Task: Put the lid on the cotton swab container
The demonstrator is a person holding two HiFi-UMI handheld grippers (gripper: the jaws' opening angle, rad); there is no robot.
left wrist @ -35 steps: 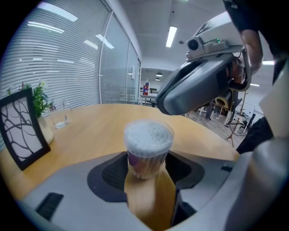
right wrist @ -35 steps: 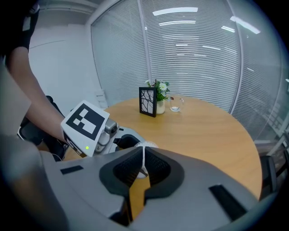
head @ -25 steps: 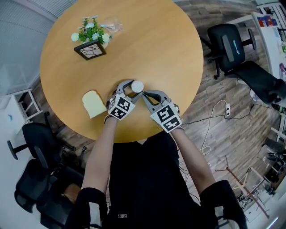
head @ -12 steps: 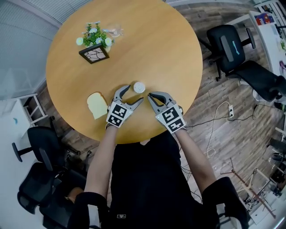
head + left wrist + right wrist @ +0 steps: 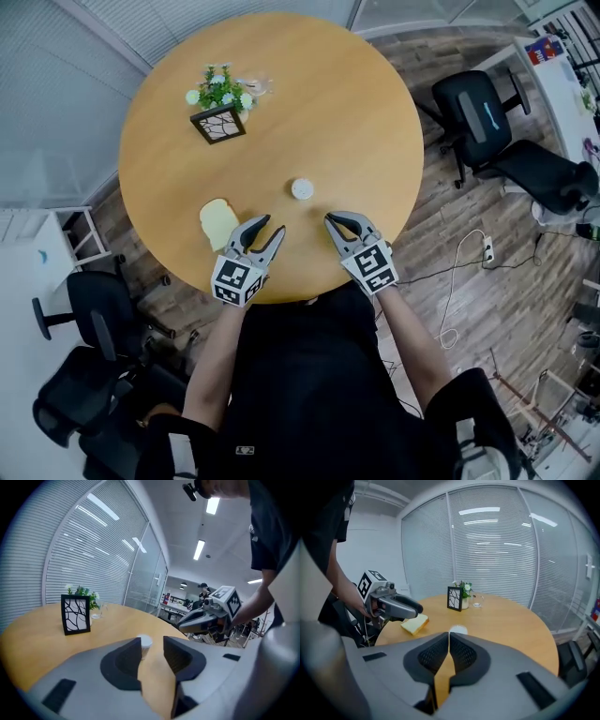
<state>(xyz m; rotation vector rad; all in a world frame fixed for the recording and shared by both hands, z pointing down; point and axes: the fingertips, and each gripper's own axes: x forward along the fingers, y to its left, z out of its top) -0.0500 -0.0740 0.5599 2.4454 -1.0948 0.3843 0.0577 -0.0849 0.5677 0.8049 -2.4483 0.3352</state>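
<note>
The cotton swab container (image 5: 302, 189) is a small round tub with a white lid on top. It stands alone on the round wooden table (image 5: 347, 112), and it also shows in the left gripper view (image 5: 146, 642) and the right gripper view (image 5: 458, 630). My left gripper (image 5: 270, 228) hangs near the table's front edge, a hand's width short of the container. Its jaws (image 5: 152, 641) are closing with a gap and nothing between them. My right gripper (image 5: 336, 221) sits to the right, also short of the container, and its jaws (image 5: 448, 634) are shut on nothing.
A slice of bread (image 5: 218, 223) lies just left of the left gripper. A framed pot with flowers (image 5: 221, 108) and a clear glass (image 5: 262, 87) stand at the far left of the table. Black office chairs (image 5: 487, 112) stand around the table.
Both grippers have pulled back from the container toward the near table edge. The left gripper let go of it and its jaws have since narrowed. The container stays put with its lid on.
</note>
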